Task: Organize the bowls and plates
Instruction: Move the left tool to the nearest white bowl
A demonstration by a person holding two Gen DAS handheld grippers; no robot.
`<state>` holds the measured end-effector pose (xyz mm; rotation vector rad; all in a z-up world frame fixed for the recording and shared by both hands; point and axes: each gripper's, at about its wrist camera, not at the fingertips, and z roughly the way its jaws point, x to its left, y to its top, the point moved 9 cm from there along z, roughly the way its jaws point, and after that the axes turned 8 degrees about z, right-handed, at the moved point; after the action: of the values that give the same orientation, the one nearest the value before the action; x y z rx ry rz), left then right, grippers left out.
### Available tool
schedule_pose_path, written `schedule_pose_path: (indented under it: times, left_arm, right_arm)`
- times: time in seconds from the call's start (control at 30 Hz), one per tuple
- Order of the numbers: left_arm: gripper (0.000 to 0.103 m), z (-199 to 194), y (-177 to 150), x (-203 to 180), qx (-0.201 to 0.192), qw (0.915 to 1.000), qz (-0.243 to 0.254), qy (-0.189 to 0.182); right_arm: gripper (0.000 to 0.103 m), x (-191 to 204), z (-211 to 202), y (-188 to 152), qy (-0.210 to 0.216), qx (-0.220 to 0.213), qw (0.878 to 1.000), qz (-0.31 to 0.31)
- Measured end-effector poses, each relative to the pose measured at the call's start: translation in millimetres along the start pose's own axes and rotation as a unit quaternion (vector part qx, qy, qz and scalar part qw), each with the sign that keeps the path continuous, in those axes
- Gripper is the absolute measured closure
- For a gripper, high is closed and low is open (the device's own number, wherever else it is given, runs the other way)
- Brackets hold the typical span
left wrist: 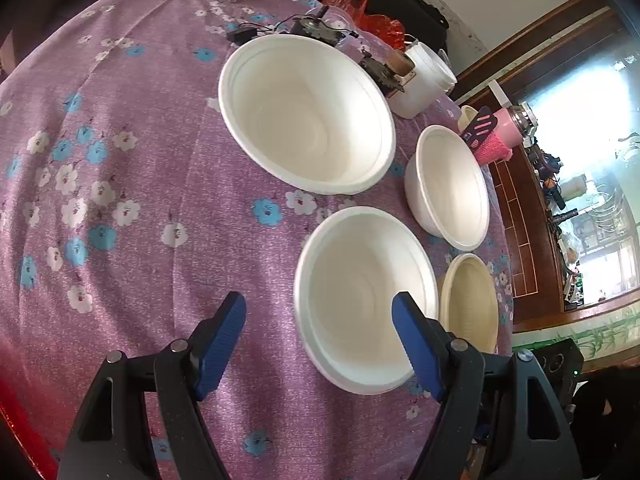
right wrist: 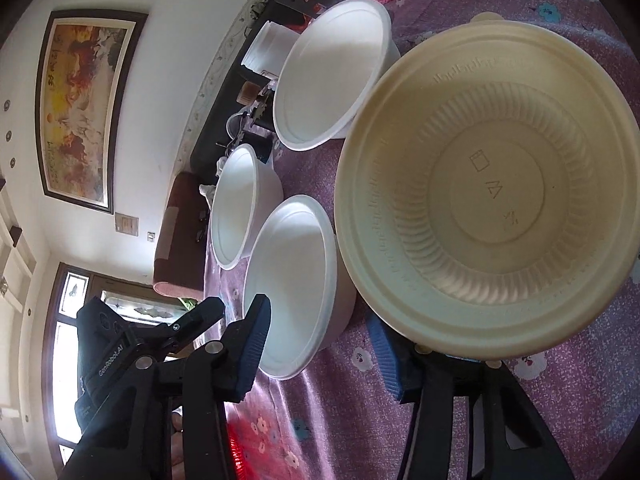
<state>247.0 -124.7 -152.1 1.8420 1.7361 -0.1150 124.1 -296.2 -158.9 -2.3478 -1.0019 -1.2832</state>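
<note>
Bowls unstacked on floral purple worktop (left wrist: 120, 200). We hover left gripper (left wrist: 320, 344), jaws wide, empty, over near white foam bowl (left wrist: 360, 300); right gripper (right wrist: 320, 344) open, empty, by cream ribbed plastic bowl (right wrist: 492, 192). Next, prob: grip rim, nest.

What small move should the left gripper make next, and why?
Probably ease the left gripper forward so its fingers straddle the near rim of the nearest white bowl. Both grippers are open and empty, and four bowls sit apart, unstacked, on the purple cloth.
</note>
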Motion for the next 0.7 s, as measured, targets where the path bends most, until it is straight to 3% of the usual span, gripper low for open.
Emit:
schedule_pose_path:
  times: [0.43, 0.7]
  left_arm:
    - [0.029, 8.8, 5.4, -5.9, 0.0, 0.9993, -0.019, -0.033]
    - [0.033, 6.9, 6.2, -6.3, -0.008, 0.9995, -0.004, -0.031]
  right_arm:
    - [0.051, -0.8, -0.8, 1.1, 0.005, -0.008, 1.0, 0.009]
    - [0.058, -3.8, -1.3, 5.5, 0.004, -0.014, 1.0, 0.014]
